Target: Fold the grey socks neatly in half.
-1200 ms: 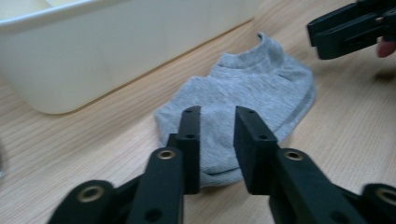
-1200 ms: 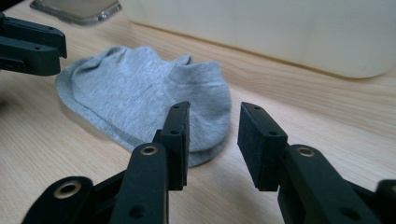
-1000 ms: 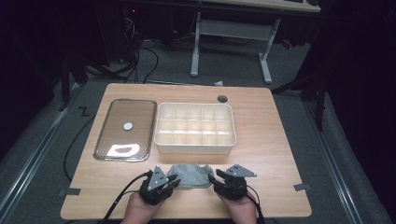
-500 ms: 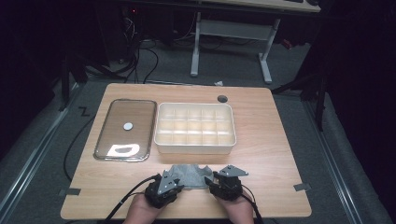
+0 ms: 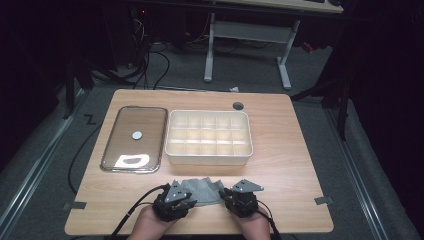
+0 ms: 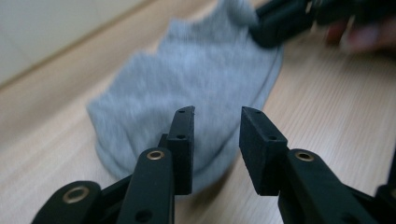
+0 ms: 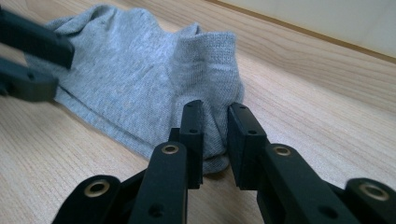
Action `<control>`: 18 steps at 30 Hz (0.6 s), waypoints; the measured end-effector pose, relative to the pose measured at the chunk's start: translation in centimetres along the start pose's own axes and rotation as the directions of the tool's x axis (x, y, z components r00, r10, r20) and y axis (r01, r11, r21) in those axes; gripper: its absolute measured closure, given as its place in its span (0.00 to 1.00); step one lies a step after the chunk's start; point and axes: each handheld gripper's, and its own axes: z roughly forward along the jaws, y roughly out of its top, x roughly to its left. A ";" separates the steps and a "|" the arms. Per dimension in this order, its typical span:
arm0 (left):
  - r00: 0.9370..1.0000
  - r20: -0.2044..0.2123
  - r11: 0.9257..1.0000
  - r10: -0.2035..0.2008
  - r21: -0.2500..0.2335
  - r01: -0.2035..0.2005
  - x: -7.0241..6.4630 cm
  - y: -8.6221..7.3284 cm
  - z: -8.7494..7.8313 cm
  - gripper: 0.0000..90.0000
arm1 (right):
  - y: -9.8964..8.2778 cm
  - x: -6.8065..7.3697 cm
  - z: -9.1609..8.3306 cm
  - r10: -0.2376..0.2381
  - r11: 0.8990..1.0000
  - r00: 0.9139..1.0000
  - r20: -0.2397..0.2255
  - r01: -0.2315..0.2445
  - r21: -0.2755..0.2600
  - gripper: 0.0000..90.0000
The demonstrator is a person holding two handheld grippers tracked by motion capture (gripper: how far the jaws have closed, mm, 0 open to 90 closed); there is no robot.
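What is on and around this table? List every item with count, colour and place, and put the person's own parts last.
table: one, light wood, centre of the high view, with a round dark hole near its far edge.
compartment box: one, cream-white, centre of the table, its cells look empty.
tray: one, shiny metal rim with a brownish face, left of the box; a small pale disc lies on it.
sock: one, grey, near edge, between the grippers.
white desk frame: one, on the floor beyond the table.
cables: several, black, floor at far left.
left gripper: black, jaws apart at the sock's edge.
right gripper: black, jaws around a sock fold.
hands: two, bottom edge.
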 end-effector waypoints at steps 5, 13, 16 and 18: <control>0.998 -0.061 0.999 -0.006 -0.049 0.003 -0.4 2.0 0.2 0.81 | 0.0 0.0 0.0 0.003 1.000 1.000 0.002 -0.003 0.000 0.87; 0.991 -0.129 0.999 -0.034 -0.035 0.030 -0.8 3.8 2.2 0.83 | 0.0 -0.1 0.0 0.000 1.000 1.000 -0.003 0.000 0.001 0.87; 0.989 -0.143 0.999 -0.031 -0.030 0.027 -0.8 3.8 2.9 0.82 | 0.0 -0.1 0.0 0.002 1.000 1.000 -0.005 -0.002 0.000 0.87; 0.990 -0.133 0.999 -0.045 -0.016 0.043 -0.6 3.9 3.1 0.84 | 0.0 -0.1 0.0 0.005 1.000 1.000 -0.006 -0.005 0.000 0.86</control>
